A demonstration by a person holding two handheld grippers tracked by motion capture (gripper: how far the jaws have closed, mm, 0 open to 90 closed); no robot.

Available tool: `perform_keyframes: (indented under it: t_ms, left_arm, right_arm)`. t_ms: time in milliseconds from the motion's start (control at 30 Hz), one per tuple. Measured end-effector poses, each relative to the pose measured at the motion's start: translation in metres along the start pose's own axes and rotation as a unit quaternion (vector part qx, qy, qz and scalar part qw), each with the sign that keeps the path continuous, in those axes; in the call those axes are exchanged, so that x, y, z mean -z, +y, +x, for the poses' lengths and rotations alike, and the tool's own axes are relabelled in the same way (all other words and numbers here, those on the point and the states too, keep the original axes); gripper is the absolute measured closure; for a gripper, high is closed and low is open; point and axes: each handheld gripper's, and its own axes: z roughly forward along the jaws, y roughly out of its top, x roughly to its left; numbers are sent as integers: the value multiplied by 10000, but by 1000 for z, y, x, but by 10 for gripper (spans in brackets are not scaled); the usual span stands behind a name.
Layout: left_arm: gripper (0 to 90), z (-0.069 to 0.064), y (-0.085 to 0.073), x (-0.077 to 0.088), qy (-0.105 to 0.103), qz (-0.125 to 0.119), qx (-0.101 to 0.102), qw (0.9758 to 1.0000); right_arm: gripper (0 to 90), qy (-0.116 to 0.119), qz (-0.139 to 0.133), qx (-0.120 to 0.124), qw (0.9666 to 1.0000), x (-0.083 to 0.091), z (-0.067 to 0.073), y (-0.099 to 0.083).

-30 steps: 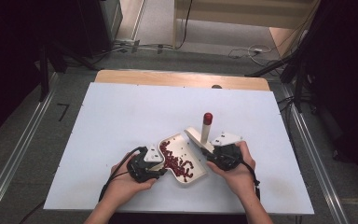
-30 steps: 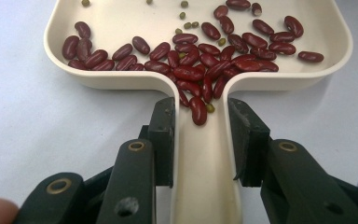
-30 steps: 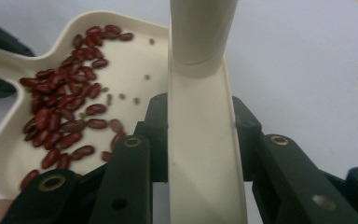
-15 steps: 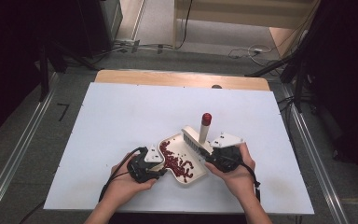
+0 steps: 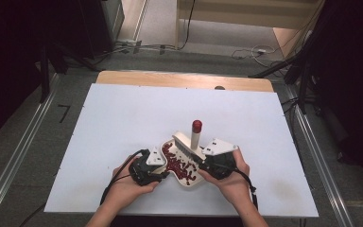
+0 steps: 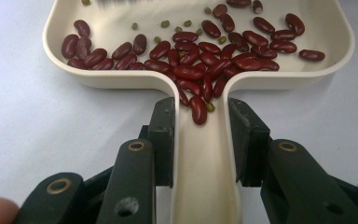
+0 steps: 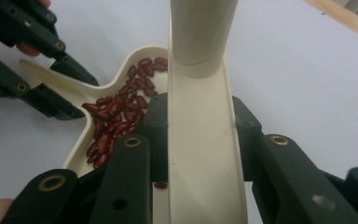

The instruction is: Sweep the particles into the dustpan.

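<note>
Dustpan: cream dustpan [image 5: 182, 171] sits at the near middle of the table, flat on the sheet, right between the two hands, its scoop opening away from the person's left hand.
Beans: dark red kidney beans [image 6: 200, 51] piled in the pan, a few small green beans [image 6: 165, 24] mixed in, and some have rolled down into the handle channel.
Left gripper: left gripper [image 6: 200, 140] is clamped across the dustpan handle [image 6: 205, 177], one black jaw pressed on each side wall.
Right gripper: right gripper [image 7: 200, 135] grips the cream handle of a hand brush [image 5: 189, 142], jaws tight on both sides; the brush head stands at the pan's far rim, bristles over the beans.
Brush tip: red cap [image 5: 197, 125] at the end of the handle, pointing away from the person.
Hands: left hand [image 5: 127, 187] and right hand [image 5: 234, 182] come in from the near edge, close together.
Surface: white table sheet [image 5: 123, 118], smooth and matte, with a faint smudge near the right front corner.
Far edge: bare wooden strip [image 5: 179, 79] runs along the back of the table.
Sides: metal rails [image 5: 16, 156] flank the table on a grey floor.
Room: cables [image 5: 250, 52] trail across the floor beyond, dark equipment on either side.
</note>
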Motion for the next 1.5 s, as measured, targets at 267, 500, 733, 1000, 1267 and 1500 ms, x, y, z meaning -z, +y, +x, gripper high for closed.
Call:
perform_keyframes:
  t_ms: [267, 500, 733, 1000, 1267, 1500]
  left_arm:
    - [653, 0, -3, 3, -27, 17, -15, 10000]
    - [653, -6, -4, 7, -44, 71, -97, 9999]
    - [653, -20, -2, 5, -120, 128, -232, 9996]
    - [653, -26, 1, 1, -149, 119, -271, 9995]
    - [653, -25, 0, 1, -173, 79, -244, 9995]
    - [653, -25, 0, 0, -171, 95, -281, 9994]
  right_arm:
    - [649, -364, -160, -541, 9977, 21, -35, -15]
    - [649, -714, 68, -670, 9952, 22, -43, -34]
    - [649, -658, 166, -951, 9932, 30, -38, -55]
    - [650, -482, 293, -712, 9959, 24, -8, -49]
    - [649, 6, 27, -446, 9990, 30, 12, -33]
    - [649, -481, -71, -787, 9957, 34, -13, -39]
